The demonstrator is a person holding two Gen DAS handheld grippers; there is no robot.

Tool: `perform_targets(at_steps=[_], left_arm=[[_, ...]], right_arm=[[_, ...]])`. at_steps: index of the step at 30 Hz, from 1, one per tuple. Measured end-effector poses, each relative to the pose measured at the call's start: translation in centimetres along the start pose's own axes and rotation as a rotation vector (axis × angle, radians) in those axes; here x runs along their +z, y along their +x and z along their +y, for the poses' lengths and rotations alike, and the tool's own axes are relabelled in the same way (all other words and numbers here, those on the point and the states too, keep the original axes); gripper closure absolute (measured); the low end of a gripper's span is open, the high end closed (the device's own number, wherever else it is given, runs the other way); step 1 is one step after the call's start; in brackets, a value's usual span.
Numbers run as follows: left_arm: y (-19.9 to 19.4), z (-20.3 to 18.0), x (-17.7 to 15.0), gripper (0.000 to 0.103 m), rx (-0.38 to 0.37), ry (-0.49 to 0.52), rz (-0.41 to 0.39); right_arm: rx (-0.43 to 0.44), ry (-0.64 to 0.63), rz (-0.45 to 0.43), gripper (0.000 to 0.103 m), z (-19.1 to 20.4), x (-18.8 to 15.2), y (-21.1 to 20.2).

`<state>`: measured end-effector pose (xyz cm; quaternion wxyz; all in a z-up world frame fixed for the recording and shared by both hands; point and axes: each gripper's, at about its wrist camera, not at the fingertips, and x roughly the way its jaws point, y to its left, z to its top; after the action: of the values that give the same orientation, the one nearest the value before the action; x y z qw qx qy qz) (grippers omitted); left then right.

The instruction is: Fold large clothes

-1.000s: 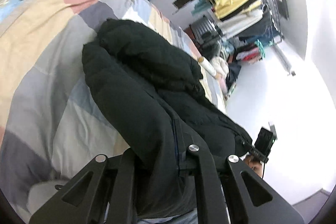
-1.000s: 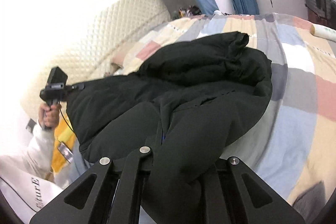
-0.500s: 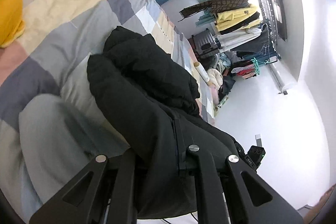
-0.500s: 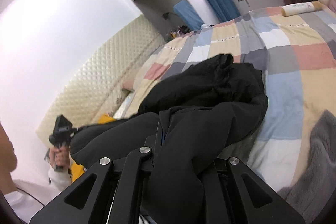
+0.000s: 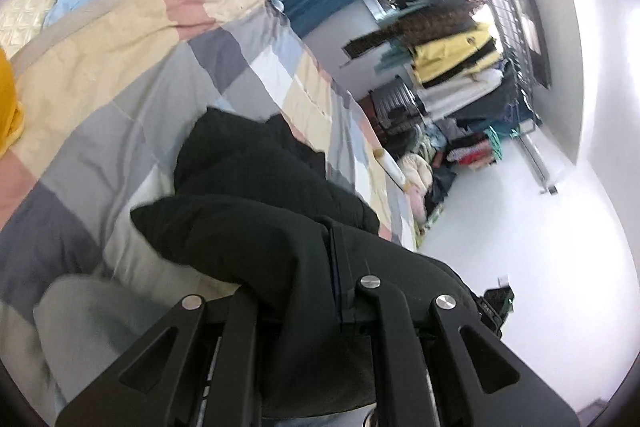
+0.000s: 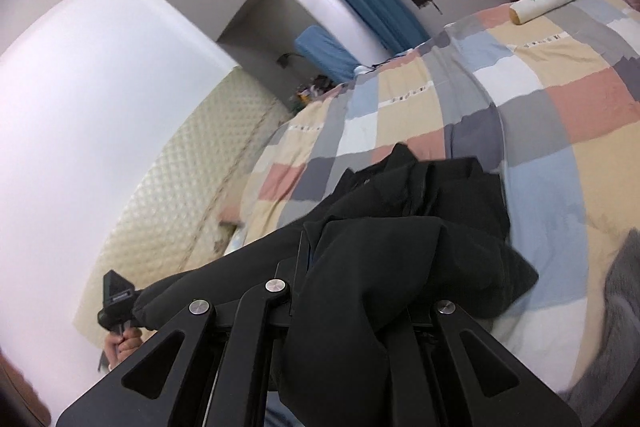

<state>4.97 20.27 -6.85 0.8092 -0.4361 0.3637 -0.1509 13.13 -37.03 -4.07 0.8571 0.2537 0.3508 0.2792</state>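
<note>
A large black padded jacket hangs between my two grippers above a bed with a checked quilt. My left gripper is shut on one edge of the jacket, which drapes over its fingers and hides the tips. My right gripper is shut on the other edge of the jacket. The far end of the jacket still rests on the quilt. The left gripper's body also shows in the right wrist view, held in a hand.
A padded headboard stands at the left. A clothes rack full of garments stands past the bed. A paper roll lies on the quilt's far corner. A grey garment lies near the bed's front edge.
Both grippers have lifted and pulled back with the jacket. More of the jacket is off the quilt and the bunched far end has drawn closer to me.
</note>
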Motion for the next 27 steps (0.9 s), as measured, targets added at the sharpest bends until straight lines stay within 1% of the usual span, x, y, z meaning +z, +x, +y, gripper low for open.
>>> perform_targets(at_steps=[3, 5, 10, 11, 14, 19, 23, 25, 27], left_arm=[[1.7, -0.3, 2.3, 0.092, 0.034, -0.011, -0.022], [3.1, -0.7, 3.7, 0.092, 0.071, -0.005, -0.017], [6.8, -2.2, 6.8, 0.092, 0.195, 0.028, -0.014], [7.6, -2.6, 7.5, 0.091, 0.231, 0.042, -0.017], [10.6, -3.3, 9.5, 0.091, 0.339, 0.063, -0.024], [15.2, -3.2, 11.6, 0.091, 0.489, 0.111, -0.023], [19.8, -2.7, 12.7, 0.091, 0.621, 0.176, -0.021], [21.9, -2.2, 13.1, 0.091, 0.671, 0.199, -0.022], [23.8, -1.6, 13.4, 0.091, 0.710, 0.217, -0.009]], right_arm=[[-0.014, 0.033, -0.012, 0.098, -0.5, 2.0, 1.8], [-0.047, 0.045, -0.019, 0.098, -0.9, 3.4, 3.1], [-0.131, 0.085, -0.009, 0.098, -2.9, 6.8, 7.3], [-0.147, 0.084, -0.006, 0.098, -3.0, 7.2, 7.9], [-0.216, 0.064, 0.007, 0.098, -3.5, 8.8, 10.4], [-0.333, 0.011, 0.040, 0.098, -4.5, 10.5, 14.7], [-0.435, -0.061, 0.076, 0.099, -5.3, 10.9, 18.1], [-0.493, -0.109, 0.101, 0.099, -5.9, 10.8, 20.3], [-0.530, -0.136, 0.121, 0.099, -6.5, 10.9, 22.2]])
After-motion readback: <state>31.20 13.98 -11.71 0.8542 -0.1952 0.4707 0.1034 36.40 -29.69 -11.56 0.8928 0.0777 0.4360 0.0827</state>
